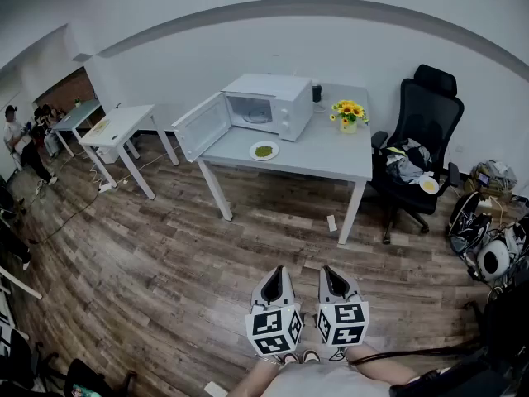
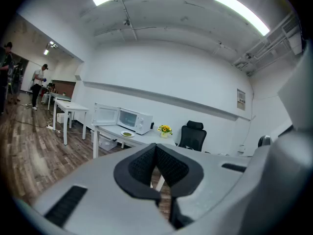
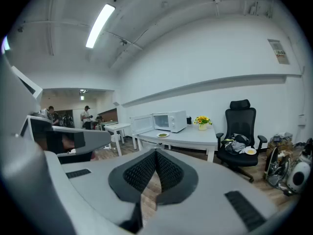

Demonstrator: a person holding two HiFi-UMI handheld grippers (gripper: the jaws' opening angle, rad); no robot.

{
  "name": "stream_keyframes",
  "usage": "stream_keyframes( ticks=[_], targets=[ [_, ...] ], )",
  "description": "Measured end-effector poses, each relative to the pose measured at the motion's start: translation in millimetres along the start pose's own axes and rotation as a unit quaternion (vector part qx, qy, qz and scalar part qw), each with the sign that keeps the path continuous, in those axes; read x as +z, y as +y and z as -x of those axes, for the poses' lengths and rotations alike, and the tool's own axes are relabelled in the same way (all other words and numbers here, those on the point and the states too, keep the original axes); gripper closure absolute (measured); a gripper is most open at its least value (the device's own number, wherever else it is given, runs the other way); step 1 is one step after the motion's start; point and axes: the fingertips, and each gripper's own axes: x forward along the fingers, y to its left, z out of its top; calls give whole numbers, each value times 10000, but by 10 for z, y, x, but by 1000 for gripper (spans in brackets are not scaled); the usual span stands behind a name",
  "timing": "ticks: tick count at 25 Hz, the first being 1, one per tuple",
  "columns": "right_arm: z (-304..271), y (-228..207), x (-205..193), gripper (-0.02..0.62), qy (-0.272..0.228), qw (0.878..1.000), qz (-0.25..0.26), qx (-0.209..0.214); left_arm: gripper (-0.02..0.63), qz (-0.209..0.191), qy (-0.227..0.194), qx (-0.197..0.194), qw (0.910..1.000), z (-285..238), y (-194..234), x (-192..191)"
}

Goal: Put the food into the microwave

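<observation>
A: Left claw (image 1: pixel 277 273), what state?
B: Pads pressed together at the tip, nothing between them. Right claw (image 1: pixel 333 271) is the same: closed and empty. The two sit side by side, low over the wooden floor (image 1: pixel 165 255), both pointing toward the surface (image 1: pixel 318 157).

A: The food?
B: Green food (image 1: pixel 264 150) lies on a small white plate (image 1: pixel 254 153). The plate is on the surface, well ahead of both claws, slightly left of the left claw's line. Neither claw is near it.

A: Microwave?
B: The white microwave (image 1: pixel 277 104) stands just beyond the plate, farther from the claws, on the surface's far left part. Its door (image 1: pixel 201 125) is swung open to the left, past the surface's edge. The cavity faces the claws.

A: Anything else noted?
B: A pot of yellow flowers (image 1: pixel 349 114) stands right of the microwave, well ahead of the right claw. A dark cup (image 1: pixel 316 93) sits behind the microwave's right corner. A black office chair (image 1: pixel 421 131) stands beside the surface, ahead and to the right of the right claw, with cloth heaped on its seat.

A: The claws' own views?
B: Both show closed pads, with plate and microwave far off beyond them.
</observation>
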Motion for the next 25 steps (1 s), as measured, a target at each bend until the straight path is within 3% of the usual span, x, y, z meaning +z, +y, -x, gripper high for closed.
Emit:
stream_keyframes(
  ticks=[14, 25],
  targets=[
    [-135, 117, 11, 578, 6, 9999, -74, 117, 606, 66, 3, 215, 9997, -2, 211, 69],
    [-509, 398, -39, 578, 34, 9998, -176, 56, 605, -1, 58, 270, 9996, -135, 677, 81]
  ],
)
